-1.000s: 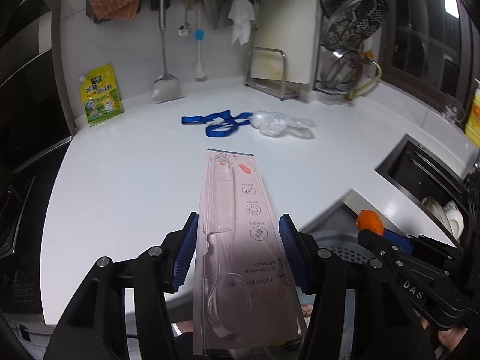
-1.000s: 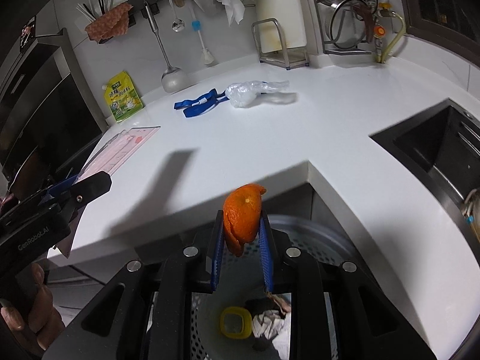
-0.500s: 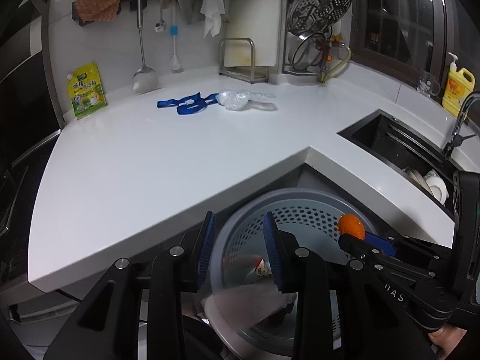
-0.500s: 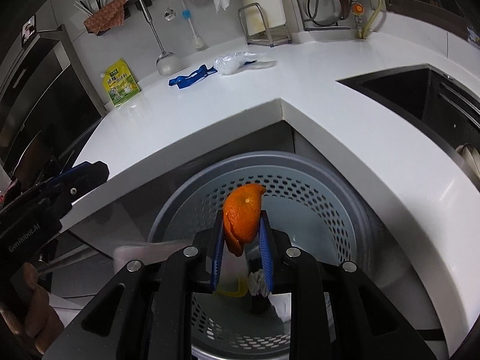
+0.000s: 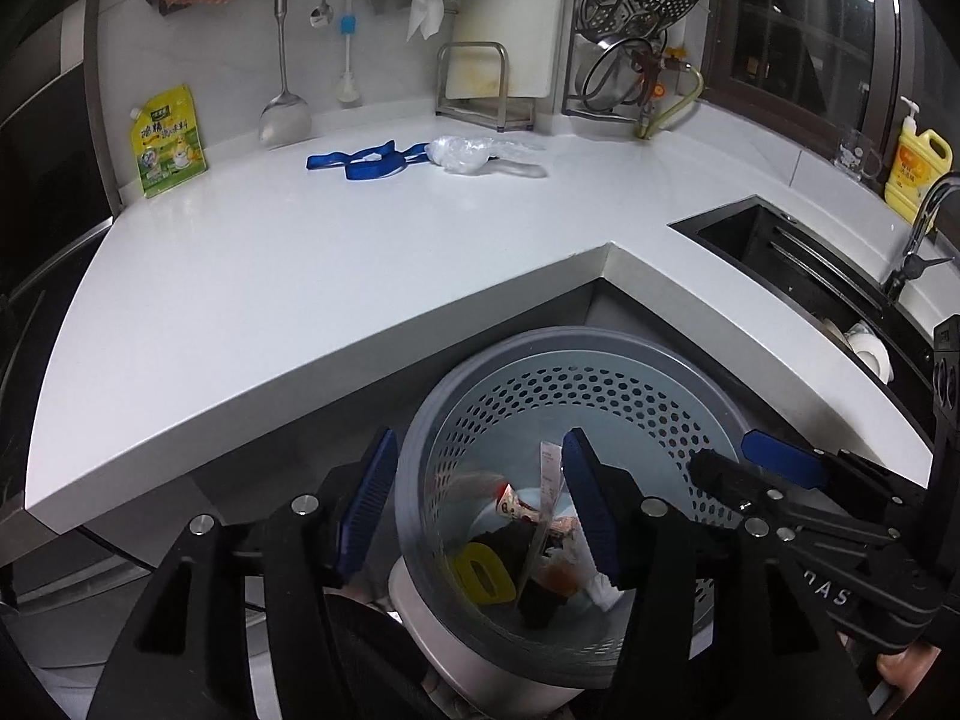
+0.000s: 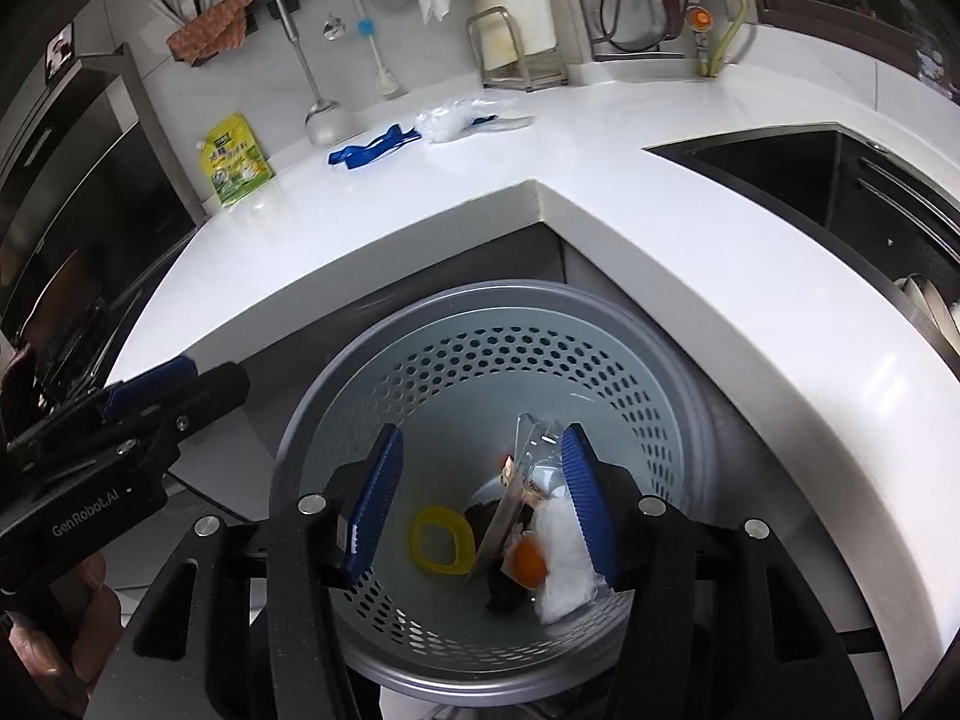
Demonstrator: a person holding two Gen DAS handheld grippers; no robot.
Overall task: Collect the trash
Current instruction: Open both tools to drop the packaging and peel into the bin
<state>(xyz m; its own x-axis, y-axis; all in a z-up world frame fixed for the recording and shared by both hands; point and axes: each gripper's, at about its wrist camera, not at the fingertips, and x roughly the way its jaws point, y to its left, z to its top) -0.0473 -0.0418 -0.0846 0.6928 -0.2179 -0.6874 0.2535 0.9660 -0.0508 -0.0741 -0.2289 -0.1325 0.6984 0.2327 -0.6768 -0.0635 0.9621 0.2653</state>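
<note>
A grey perforated trash bin (image 5: 600,360) (image 6: 480,312) stands below the inner corner of the white counter (image 5: 300,252) (image 6: 600,192). Inside lie an orange peel (image 6: 529,561), a clear spoon package (image 6: 516,510) (image 5: 543,516) standing on edge, a yellow ring (image 6: 438,540) (image 5: 483,570), and white wrappers (image 6: 561,564). My left gripper (image 5: 483,504) is open and empty over the bin. My right gripper (image 6: 480,507) is open and empty over the bin. On the counter's far side lie a blue strap (image 5: 366,162) (image 6: 372,147) and a crumpled clear plastic bag (image 5: 474,153) (image 6: 456,120).
A yellow-green pouch (image 5: 168,141) leans on the back wall. A ladle (image 5: 282,114), brush and cloths hang from a rail. A rack with a cutting board (image 5: 498,90) and steamer stands behind. A dark sink (image 5: 798,276) with dishes and a yellow soap bottle (image 5: 915,174) are right.
Both grippers moved from the counter edge to over the bin and opened. The spoon package and the orange peel dropped into the bin.
</note>
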